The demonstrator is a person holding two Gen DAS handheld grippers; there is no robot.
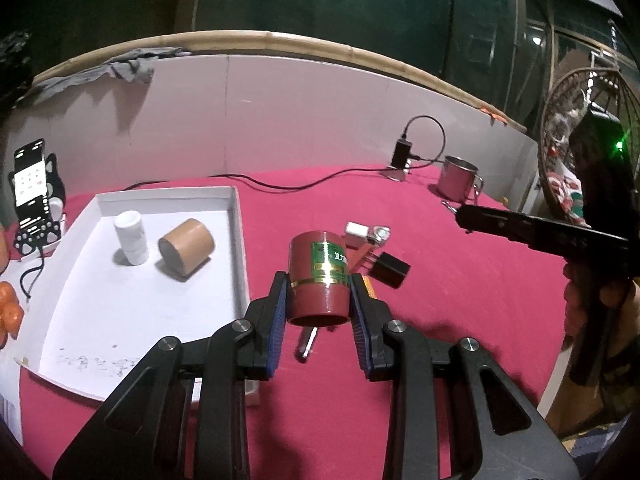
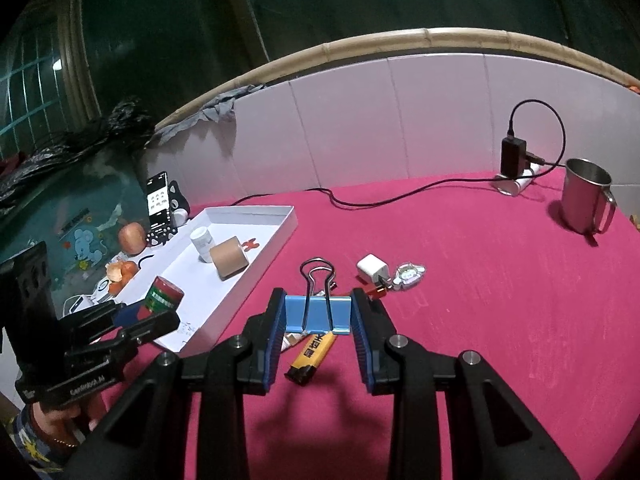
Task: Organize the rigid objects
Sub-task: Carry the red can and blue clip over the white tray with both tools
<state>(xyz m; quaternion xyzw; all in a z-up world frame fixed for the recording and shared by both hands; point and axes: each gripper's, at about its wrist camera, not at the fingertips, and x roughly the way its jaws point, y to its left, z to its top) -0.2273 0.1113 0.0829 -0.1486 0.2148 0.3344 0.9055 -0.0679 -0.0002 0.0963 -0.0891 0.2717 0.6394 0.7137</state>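
Right now my left claw point(image 1: 318, 300) is pinching a red can point(image 1: 319, 282) with a green and gold label. The can sits between my two blue pads, one on each side, and it is lifted off the pink tabletop point(image 1: 460, 320). From my right camera, the can hangs just beside the near end of the white tray point(image 2: 290, 216).

My right claw point(image 2: 318, 314) is pinching a blue clip point(image 2: 318, 316). The clip fills the gap between the pads, and its two wire handles stick up and away from me. Under the clip lies a yellow lighter point(image 2: 312, 354) with a black end, flat on the tabletop.

Inside the tray I count two things: one white bottle point(image 1: 131, 238) standing up, and one brown tube point(image 1: 186, 248) lying on its side. They are close together near the far end.

On the tabletop past the lighter I count one white plug point(image 2: 373, 269) and one little cartoon charm point(image 2: 409, 274), just beside each other. One black cube point(image 1: 394, 269) lies near the can in my left camera. One metal cup point(image 2: 586, 196) stands far off on the right, well apart from the rest.
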